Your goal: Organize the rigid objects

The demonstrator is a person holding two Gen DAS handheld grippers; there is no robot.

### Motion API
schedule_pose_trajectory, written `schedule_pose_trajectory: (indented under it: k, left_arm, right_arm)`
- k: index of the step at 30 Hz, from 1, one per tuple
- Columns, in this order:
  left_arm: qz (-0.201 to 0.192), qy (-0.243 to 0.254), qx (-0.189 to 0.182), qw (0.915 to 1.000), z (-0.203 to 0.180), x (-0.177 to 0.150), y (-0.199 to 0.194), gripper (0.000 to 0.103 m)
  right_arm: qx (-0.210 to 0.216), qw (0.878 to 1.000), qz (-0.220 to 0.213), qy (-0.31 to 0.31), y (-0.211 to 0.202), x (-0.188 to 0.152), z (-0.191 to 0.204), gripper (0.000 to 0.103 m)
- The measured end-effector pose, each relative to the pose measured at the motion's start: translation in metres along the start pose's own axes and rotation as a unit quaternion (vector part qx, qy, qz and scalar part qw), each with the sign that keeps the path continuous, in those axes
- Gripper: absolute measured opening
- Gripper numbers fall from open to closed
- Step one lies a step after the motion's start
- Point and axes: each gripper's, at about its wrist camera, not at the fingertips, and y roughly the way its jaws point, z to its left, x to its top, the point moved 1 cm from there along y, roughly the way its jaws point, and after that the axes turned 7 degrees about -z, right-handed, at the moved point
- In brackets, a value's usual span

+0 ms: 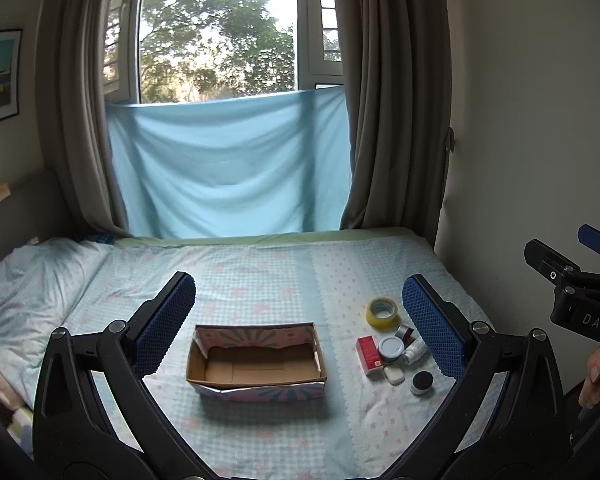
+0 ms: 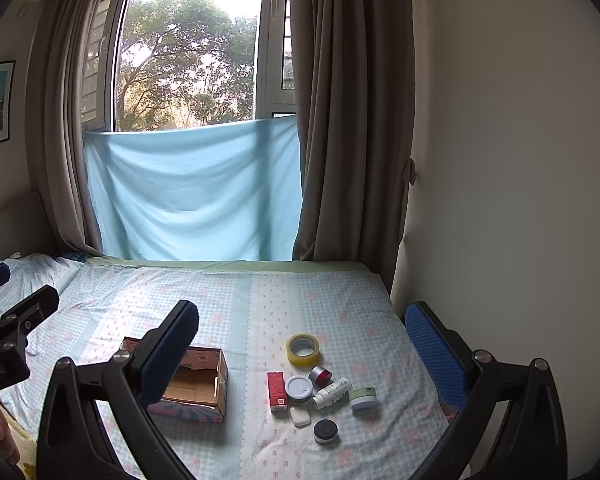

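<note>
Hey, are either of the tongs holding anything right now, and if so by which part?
Nothing is held. The left tongs and right tongs are both open and empty above the bed.

Two wrist cams, both up above the bed looking toward the window

Left wrist view sits over the near edge, centered on the cardboard box point(image 1: 256, 360), with the right gripper point(image 1: 572, 276) poking in at its right edge. Right wrist view sits further right, closer to the tape roll point(image 2: 303, 349) and jars; the left gripper point(image 2: 8, 320) shows at its left. Both share the bed point(image 2: 236, 300), box, clutter and window.
</note>
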Motion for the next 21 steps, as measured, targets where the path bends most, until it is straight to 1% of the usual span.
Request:
schedule_pose_trajectory:
  k: [10,21]
  left_arm:
    - [-0.003,0.006,0.0,1.0,-0.0049,-0.0007,-0.0029,0.103]
    - [0.003,0.006,-0.003,1.0,-0.0058,-0.0003,-0.001,0.103]
  right_arm:
    - [-0.003,1.0,0.004,-0.001,-0.0012,-0.0017,0.0003,0.103]
    - [-0.003,1.0,0.004,-0.001,-0.0033,-0.0009,0.0017,0.103]
